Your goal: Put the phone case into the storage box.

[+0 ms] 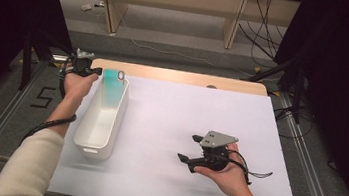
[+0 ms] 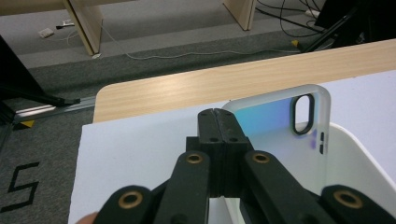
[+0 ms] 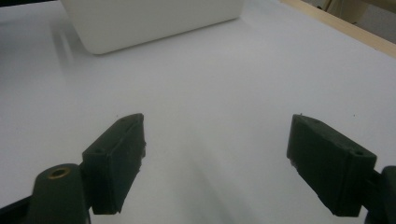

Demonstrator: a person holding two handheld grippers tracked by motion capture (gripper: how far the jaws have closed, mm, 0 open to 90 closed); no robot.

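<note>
Our left tool [image 2: 219,122] pinches the case [image 2: 275,119] by its thin edge over the bin [image 1: 101,119]; light, flexible, likely slippery. Our right tool [image 3: 215,163] rests wide open, empty, on the bench [image 1: 169,122].

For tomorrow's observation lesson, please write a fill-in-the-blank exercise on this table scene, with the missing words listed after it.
1. The phone case leans at the far end of the white ____.
2. The left claw has its jaws shut, next to the case's ____ edge.
3. The jaws of the right claw stand ____, with nothing between them.
4. The bin stands on a white sheet that covers a ____ table.

Missing words: bin; left; open; wooden
</note>
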